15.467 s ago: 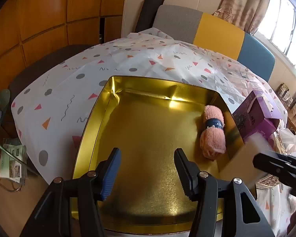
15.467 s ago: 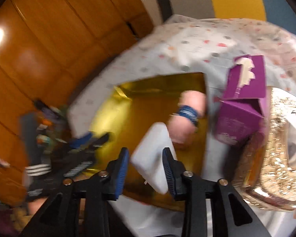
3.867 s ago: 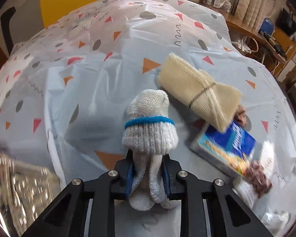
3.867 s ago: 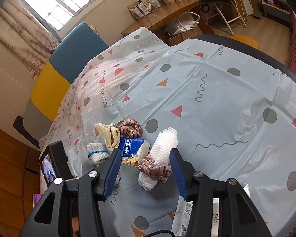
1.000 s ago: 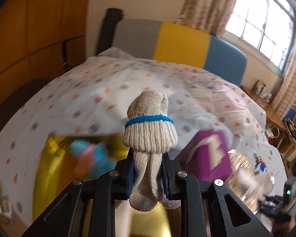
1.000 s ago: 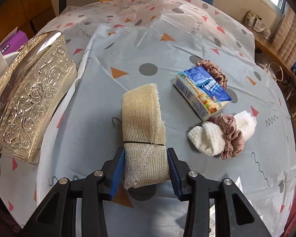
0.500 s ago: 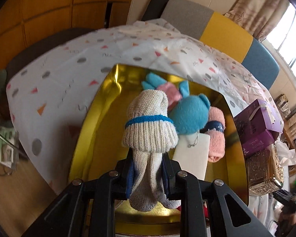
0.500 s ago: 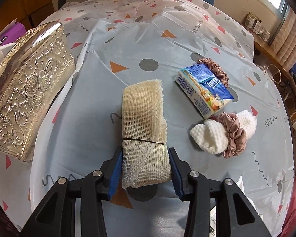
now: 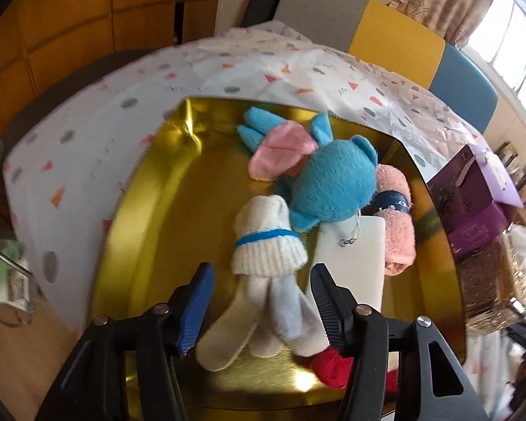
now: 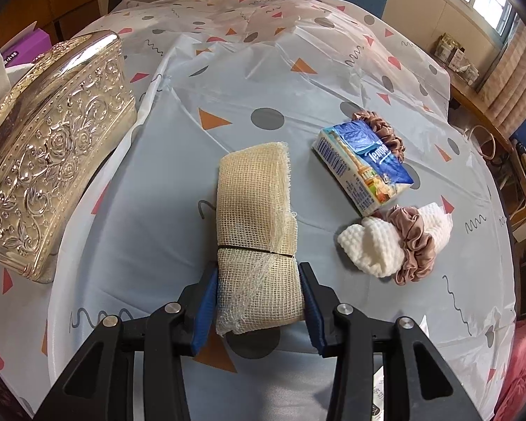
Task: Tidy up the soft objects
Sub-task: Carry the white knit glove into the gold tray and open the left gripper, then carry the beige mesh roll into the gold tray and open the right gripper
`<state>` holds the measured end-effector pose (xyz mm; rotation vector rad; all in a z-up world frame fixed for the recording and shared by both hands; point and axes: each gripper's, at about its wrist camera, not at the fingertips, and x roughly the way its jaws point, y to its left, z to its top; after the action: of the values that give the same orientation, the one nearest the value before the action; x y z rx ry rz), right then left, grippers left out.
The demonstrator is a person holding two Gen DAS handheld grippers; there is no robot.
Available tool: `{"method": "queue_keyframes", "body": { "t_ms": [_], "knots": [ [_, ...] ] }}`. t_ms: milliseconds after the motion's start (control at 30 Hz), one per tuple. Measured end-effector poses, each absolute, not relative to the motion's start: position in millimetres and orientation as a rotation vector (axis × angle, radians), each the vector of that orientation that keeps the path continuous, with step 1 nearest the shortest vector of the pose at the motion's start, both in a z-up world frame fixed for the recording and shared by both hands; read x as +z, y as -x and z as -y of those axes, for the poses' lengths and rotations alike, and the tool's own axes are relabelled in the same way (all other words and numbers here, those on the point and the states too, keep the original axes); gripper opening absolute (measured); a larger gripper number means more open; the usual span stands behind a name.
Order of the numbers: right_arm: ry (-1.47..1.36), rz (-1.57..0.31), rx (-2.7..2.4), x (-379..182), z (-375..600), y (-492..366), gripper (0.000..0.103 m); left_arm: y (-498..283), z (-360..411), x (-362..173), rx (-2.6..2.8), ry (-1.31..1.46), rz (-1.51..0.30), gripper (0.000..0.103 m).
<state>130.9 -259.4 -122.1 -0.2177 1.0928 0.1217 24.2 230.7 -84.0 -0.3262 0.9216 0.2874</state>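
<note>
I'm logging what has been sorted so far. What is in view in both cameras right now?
Tray: one, gold, on the patterned tablecloth.
Rolled socks: one bundle, white with a blue band, in the tray between the open left fingers.
Plush toy: one, blue and pink, in the tray.
Rolled towel: one, pink with a dark band, in the tray.
Flat pack: one, white, in the tray.
Red item: one, near tray edge, unclear.
Purple box: one, right of the tray.
Ornate box: one, silver.
Mesh cloth roll: one, cream.
Tissue pack: one, blue.
Scrunchies: two, brown-pink; one around a white cloth.
Left gripper: open.
Right gripper: clamped on the mesh roll.
</note>
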Motion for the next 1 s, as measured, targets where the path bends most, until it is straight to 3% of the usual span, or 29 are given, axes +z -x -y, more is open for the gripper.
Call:
{"method": "queue_keyframes", "body": {
  "t_ms": [600, 1000],
  "knots": [
    [0.135, -1.106, 0.110, -117, 269, -137, 0.042, -8, -193, -44, 0.259, 0.179, -0.787, 0.068],
    [-0.105, -0.974, 0.065, -45, 266, -177, 0.042, -3, -194, -42, 0.243, 0.188, -0.781, 0.070]
  ]
}}
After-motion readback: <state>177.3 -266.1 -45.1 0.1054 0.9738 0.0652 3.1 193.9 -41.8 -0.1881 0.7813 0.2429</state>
